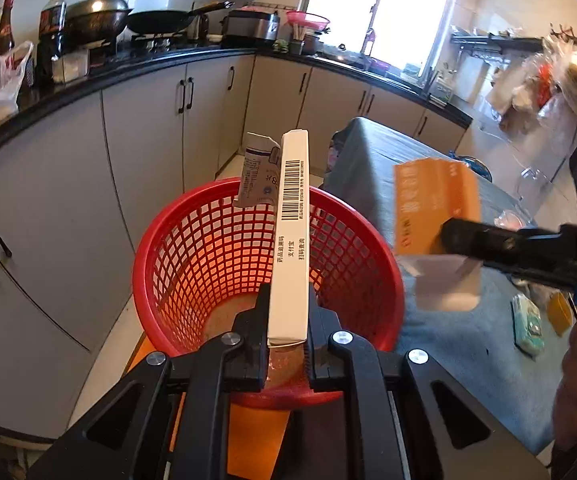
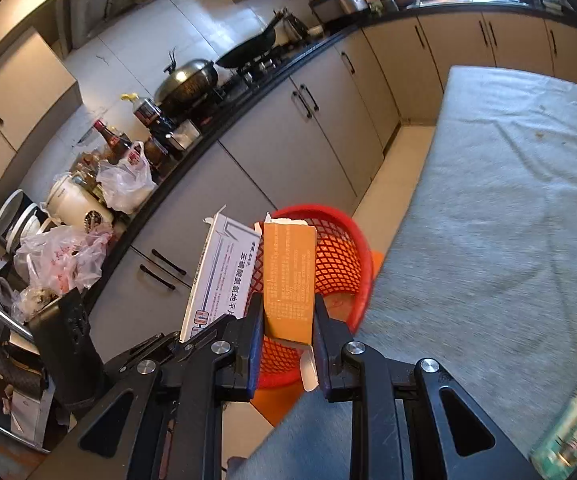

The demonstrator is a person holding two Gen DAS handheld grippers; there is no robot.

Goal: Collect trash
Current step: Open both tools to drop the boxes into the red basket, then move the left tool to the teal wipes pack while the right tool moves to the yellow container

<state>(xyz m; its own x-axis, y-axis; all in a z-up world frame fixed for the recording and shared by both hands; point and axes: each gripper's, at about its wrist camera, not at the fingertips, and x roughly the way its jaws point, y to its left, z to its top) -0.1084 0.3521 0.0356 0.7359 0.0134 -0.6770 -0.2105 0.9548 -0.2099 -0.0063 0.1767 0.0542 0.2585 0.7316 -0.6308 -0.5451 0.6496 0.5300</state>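
Around me the black-topped kitchen counter curves along grey cupboards, crowded with a lidded wok, a dark pan, bottles and plastic bags. Next in size is the table under a grey-blue cloth, which fills the right side of my right camera's view; a green-patterned packet lies on it near the edge, beside a small orange item I cannot make out.

Just beside the table's near corner, on the floor, stands the red mesh basket, upright, with an orange surface under its base. I can see through its lattice down to the bottom, where nothing is clear enough to name.

My left gripper is clamped tight on a long white carton, holding it by its lower end so it stands up over the basket's mouth. Its narrow side, printed with a barcode, faces my camera, and a torn flap with blue print sticks out to the left at the top.

My right gripper is closed narrow on a flat orange box, gripping it near its bottom end. From the left camera that box hangs to the right of the basket, above the table's edge. From the right camera the two cartons sit side by side, the white one on the left, with the basket just behind them.
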